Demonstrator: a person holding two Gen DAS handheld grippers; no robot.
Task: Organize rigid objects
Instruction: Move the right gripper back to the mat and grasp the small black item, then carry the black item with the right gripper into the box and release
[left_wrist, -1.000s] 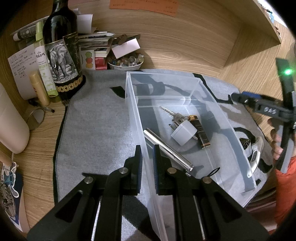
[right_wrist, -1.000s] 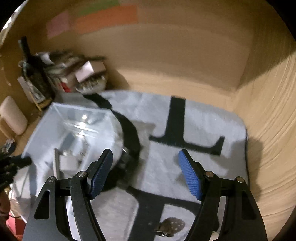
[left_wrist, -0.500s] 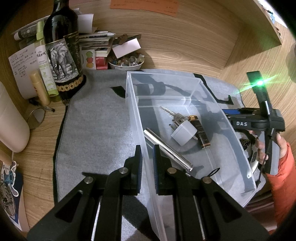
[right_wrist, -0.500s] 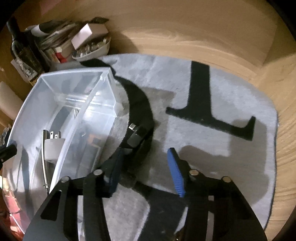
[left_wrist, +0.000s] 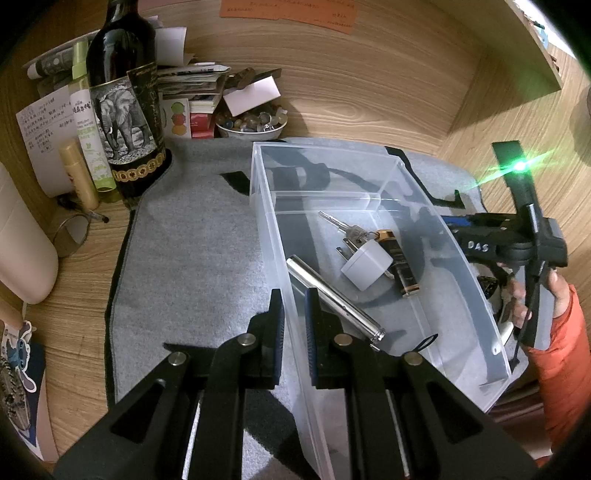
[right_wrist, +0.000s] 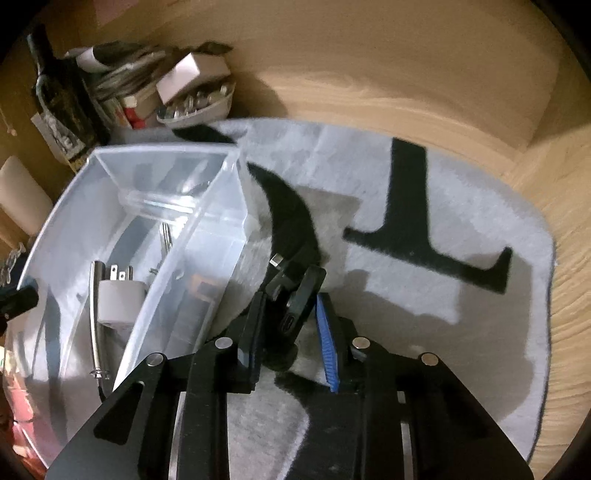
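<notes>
A clear plastic bin (left_wrist: 369, 158) stands on a grey mat (left_wrist: 192, 258). It holds a silver metal tube (left_wrist: 332, 299), a white plug adapter (left_wrist: 365, 264), keys (left_wrist: 338, 223) and a battery (left_wrist: 400, 264). My left gripper (left_wrist: 293, 314) is shut on the bin's left wall. My right gripper (right_wrist: 290, 325) has closed around a small black adapter (right_wrist: 301, 299) on the mat just right of the bin (right_wrist: 166, 155). It looks gripped, though a gap shows beside the blue right pad (right_wrist: 327, 347). The right gripper also shows in the left wrist view (left_wrist: 454, 221), its tips hidden behind the bin.
A dark wine bottle (left_wrist: 125, 110), a spray bottle (left_wrist: 88, 129), papers and a bowl of stones (left_wrist: 251, 123) crowd the back left corner. Wooden walls close the back and right. A round metal object (left_wrist: 502, 317) lies on the mat right of the bin.
My right gripper has come down beside the bin and its jaws have closed from wide open onto the black adapter. The left gripper and bin have not moved.
</notes>
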